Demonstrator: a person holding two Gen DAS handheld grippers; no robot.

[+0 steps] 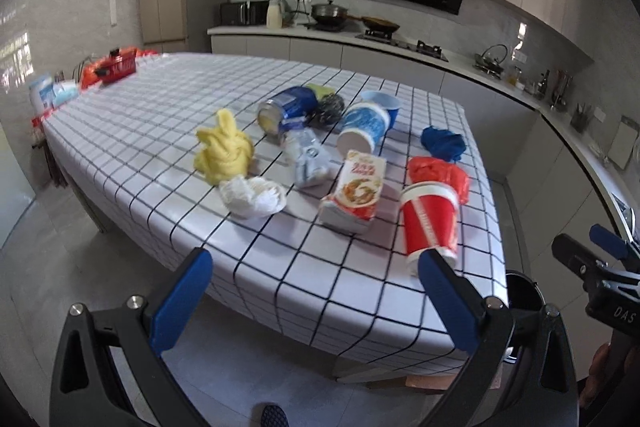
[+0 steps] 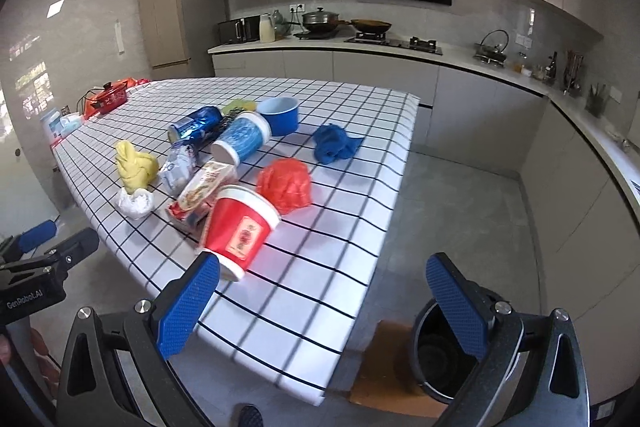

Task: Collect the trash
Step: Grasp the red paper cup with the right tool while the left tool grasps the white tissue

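Note:
Trash lies scattered on a white checked tablecloth (image 1: 168, 115) (image 2: 320, 247): a red cup (image 1: 430, 223) (image 2: 240, 227) on its side nearest me, a food carton (image 1: 356, 187) (image 2: 202, 185), a crumpled red bag (image 1: 440, 175) (image 2: 286, 183), a blue rag (image 1: 442, 143) (image 2: 334, 143), a yellow wad (image 1: 224, 151) (image 2: 134, 165), white tissue (image 1: 254, 195) (image 2: 136, 203), a blue-white cup (image 1: 366, 127) (image 2: 242, 139) and a blue can (image 1: 286, 109) (image 2: 196, 127). My left gripper (image 1: 316, 273) and right gripper (image 2: 324, 279) hang open before the table edge, holding nothing. A black bin (image 2: 444, 351) stands on the floor at the table's corner.
A blue bowl (image 2: 280, 113), a clear crushed bottle (image 1: 310, 157) and a red pot (image 2: 110, 99) also sit on the table. A kitchen counter (image 2: 460, 57) with stove and pans runs behind and along the right. Cardboard (image 2: 380, 371) lies under the bin.

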